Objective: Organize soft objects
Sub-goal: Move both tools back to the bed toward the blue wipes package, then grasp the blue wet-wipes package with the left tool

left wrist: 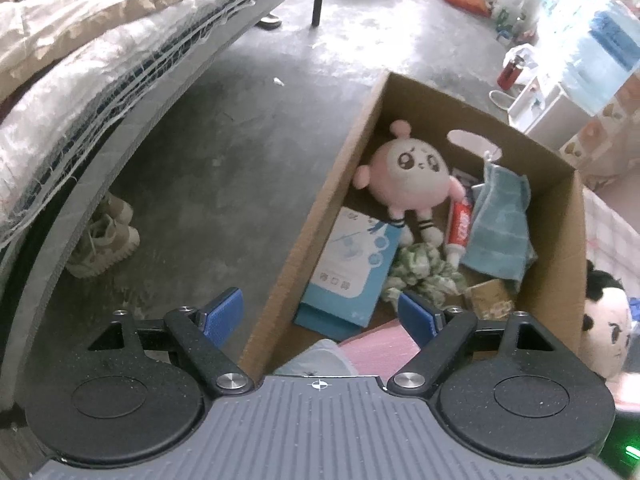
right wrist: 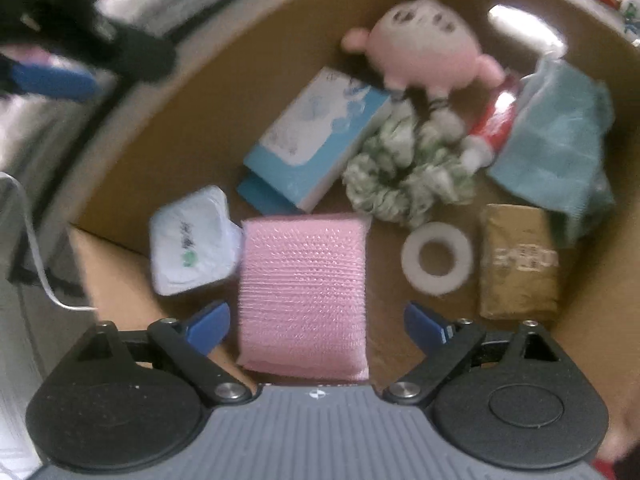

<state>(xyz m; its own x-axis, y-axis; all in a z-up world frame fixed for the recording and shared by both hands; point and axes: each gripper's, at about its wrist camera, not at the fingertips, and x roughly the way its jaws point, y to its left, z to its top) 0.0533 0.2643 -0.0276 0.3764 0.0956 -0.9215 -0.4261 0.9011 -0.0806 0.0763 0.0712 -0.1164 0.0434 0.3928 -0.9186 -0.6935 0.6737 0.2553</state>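
An open cardboard box (left wrist: 320, 200) on the floor holds a pink round plush (left wrist: 404, 172), a blue towel (left wrist: 500, 224), a green-and-white scrunchie (left wrist: 424, 268) and a pink sponge (right wrist: 304, 288). My right gripper (right wrist: 316, 328) hangs open over the sponge, which lies flat on the box bottom between the blue pads with a gap on each side. My left gripper (left wrist: 320, 316) is open and empty, straddling the box's near left wall. A black-haired doll (left wrist: 604, 328) lies outside the box to the right.
Also in the box are a blue carton (right wrist: 316, 140), a toothpaste tube (right wrist: 492, 124), a white tape roll (right wrist: 438, 258), a brown packet (right wrist: 520, 264) and a wipes pack (right wrist: 192, 240). A bed (left wrist: 80, 80) stands at left, with shoes (left wrist: 104, 240) under it.
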